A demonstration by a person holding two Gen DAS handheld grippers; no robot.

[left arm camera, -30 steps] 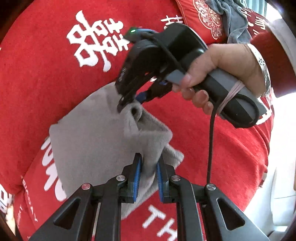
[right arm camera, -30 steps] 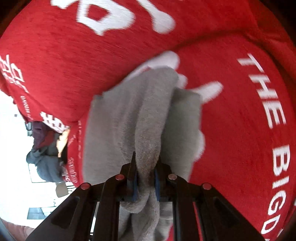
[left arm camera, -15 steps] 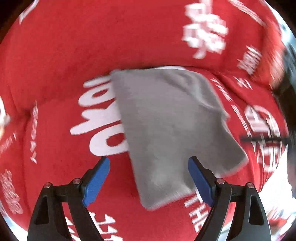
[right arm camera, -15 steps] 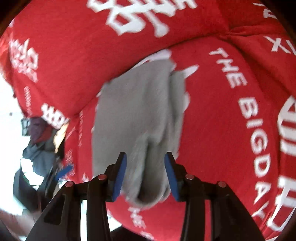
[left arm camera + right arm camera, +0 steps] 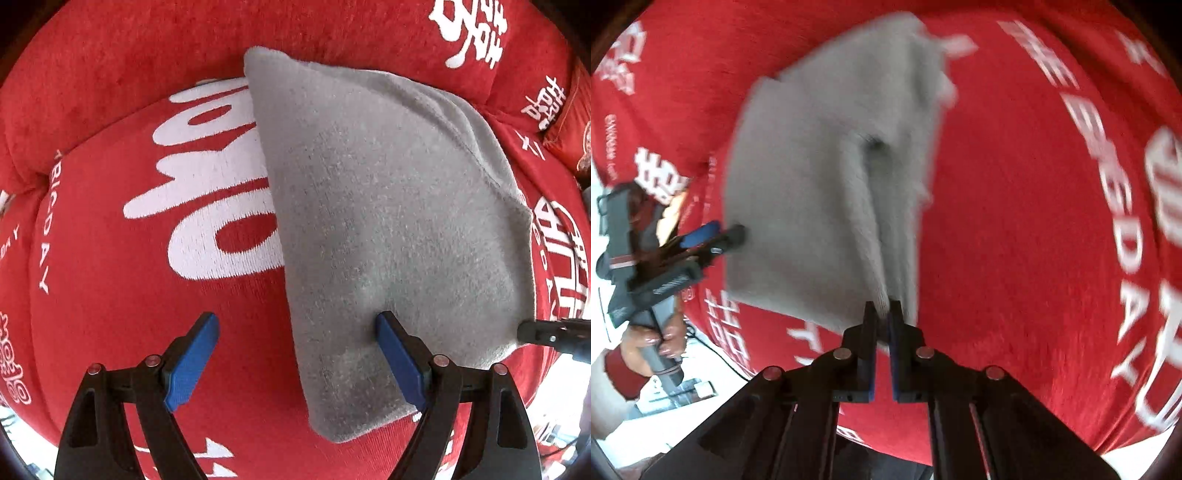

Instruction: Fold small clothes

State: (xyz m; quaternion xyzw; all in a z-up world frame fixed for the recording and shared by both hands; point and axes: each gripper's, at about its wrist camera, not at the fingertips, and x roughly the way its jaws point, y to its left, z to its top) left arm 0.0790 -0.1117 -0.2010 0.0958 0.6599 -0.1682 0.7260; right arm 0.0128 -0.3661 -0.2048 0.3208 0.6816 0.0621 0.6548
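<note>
Nearest, the left hand-held gripper [image 5: 295, 354] stands released, its blue pads spread wide, one pad touching the near edge of the grey garment [image 5: 388, 221], probably pinning it so the fold stays put. The right hand-held gripper [image 5: 882, 314] is clenched on a bunched edge of the same cloth, likely to draw it over for another fold. Beyond, the garment lies partly folded on the red cushion [image 5: 110, 314] with white lettering.

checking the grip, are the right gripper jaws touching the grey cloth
Touching. The right wrist view shows the right gripper with jaws shut on a fold of the grey cloth.
</note>
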